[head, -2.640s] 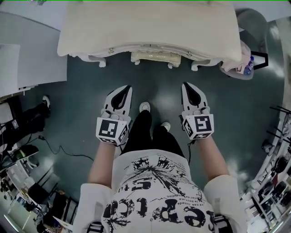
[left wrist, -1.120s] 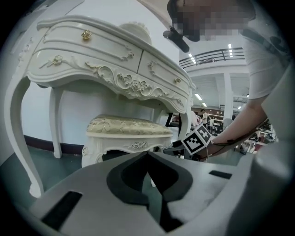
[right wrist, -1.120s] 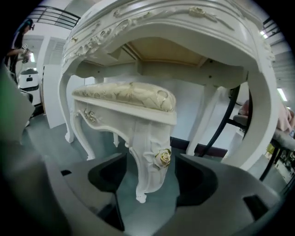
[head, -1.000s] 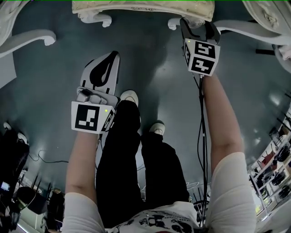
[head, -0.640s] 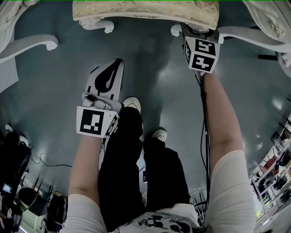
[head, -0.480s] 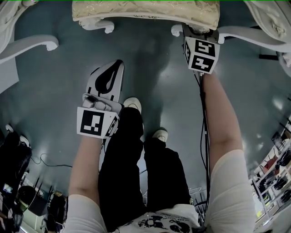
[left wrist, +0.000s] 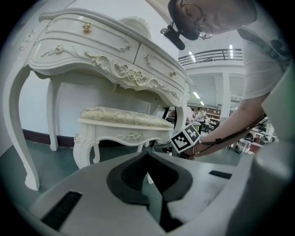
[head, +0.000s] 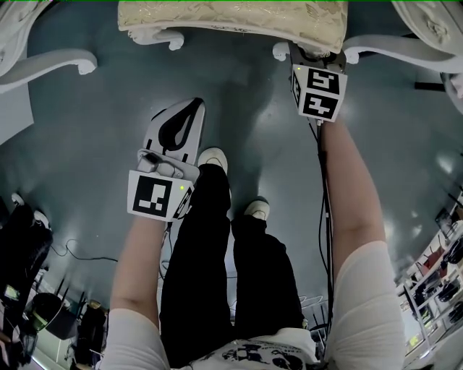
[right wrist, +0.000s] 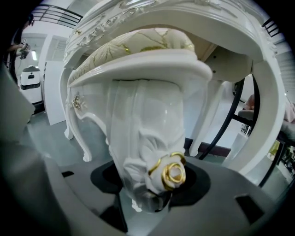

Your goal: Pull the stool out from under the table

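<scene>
The cream stool (head: 231, 18) with a padded seat stands at the top of the head view, between the white table's curved legs (head: 43, 65). My right gripper (head: 312, 56) reaches its front right corner. In the right gripper view the carved leg (right wrist: 147, 138) with a gold rose fills the gap of the right gripper (right wrist: 147, 203); the jaws are closing and the pads touch it on both sides. My left gripper (head: 194, 103) hangs over the floor, shut and holding nothing, well short of the stool (left wrist: 122, 117). Its tips meet in the left gripper (left wrist: 147, 156) view.
The ornate white dressing table (left wrist: 92, 50) stands over the stool. Another table leg (head: 391, 47) curves in close to my right gripper. The person's shoes (head: 213, 157) rest on the dark green floor between the arms. Cables and clutter (head: 29, 289) lie at the lower left.
The view has dropped close to the floor and my right gripper has reached the stool's front right leg. Over the last second the left gripper drifted slightly down the picture.
</scene>
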